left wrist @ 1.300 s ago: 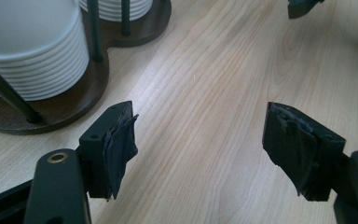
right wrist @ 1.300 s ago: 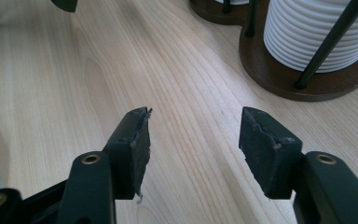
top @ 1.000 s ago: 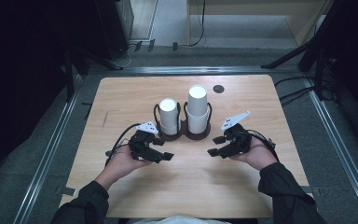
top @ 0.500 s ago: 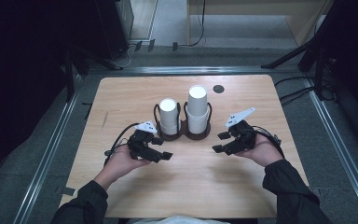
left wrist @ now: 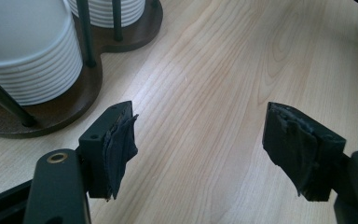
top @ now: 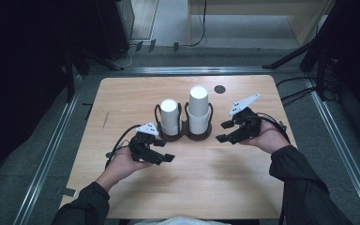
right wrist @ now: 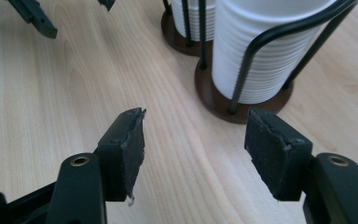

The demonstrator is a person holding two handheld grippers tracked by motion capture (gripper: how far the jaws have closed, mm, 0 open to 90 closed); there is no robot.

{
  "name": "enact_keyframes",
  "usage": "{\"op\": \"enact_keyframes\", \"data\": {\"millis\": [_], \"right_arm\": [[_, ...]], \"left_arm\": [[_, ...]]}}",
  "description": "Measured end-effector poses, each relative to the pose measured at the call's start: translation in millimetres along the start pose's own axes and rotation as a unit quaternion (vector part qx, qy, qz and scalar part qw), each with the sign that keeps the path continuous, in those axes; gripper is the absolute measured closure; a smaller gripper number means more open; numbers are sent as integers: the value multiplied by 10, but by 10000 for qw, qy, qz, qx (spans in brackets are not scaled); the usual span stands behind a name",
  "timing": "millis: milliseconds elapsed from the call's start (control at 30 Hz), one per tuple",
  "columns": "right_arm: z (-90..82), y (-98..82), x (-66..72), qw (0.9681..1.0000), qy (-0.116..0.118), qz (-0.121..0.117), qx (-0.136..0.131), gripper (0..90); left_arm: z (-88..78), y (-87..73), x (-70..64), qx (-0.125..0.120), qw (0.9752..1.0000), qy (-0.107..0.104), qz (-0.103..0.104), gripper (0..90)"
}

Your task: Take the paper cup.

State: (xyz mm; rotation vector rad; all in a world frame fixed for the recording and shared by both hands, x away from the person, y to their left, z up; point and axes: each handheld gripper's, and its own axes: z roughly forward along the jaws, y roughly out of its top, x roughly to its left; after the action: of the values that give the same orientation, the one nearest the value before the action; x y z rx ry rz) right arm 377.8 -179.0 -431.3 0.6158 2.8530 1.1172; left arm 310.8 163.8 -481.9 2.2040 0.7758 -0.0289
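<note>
Two stacks of white paper cups [top: 189, 115] stand in a dark wire holder [top: 185, 133], between the left gripper [top: 165, 152] and right gripper [top: 224, 131]. Both grippers gape, empty; the right one's jaws have just been opening.

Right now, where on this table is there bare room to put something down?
Free: the near strip of the table between the two forearms, the left side, and the far edge behind the cup holder. Crowded: the middle, where the left tool and right tool flank the holder.
</note>
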Motion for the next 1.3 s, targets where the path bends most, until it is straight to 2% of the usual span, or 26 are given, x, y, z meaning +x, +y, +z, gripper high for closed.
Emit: {"op": "enact_keyframes", "data": {"millis": [200, 333, 600, 833, 933, 1100, 1300], "right_arm": [[-97, 144, -57, 9999, -23, -147, -16, 352], [-144, 249, -95, 9996, -87, -242, 137, 344], [-168, 453, -200, 9993, -79, -346, 131, 328], [-154, 611, -292, 9993, -109, -337, 144, 323], [-144, 668, -335, 9991, -139, -294, 265, 321], [-131, 747, -402, 9991, -141, -280, 299, 311], [-88, 880, -421, 9986, -100, -322, 412, 293]], "left_arm": [[2, -5, -6, 8, 10000, -25, 30, 253], [9, -5, -23, 5, 10000, -67, 37, 254], [37, -11, -48, 128, 9998, -106, 119, 253], [21, -14, -41, 92, 9998, -151, 85, 253], [11, -17, -37, 84, 9998, -155, 70, 253], [0, -22, -29, 88, 9998, -173, 66, 253], [1, -26, -34, 97, 9997, -192, 65, 254]]}}
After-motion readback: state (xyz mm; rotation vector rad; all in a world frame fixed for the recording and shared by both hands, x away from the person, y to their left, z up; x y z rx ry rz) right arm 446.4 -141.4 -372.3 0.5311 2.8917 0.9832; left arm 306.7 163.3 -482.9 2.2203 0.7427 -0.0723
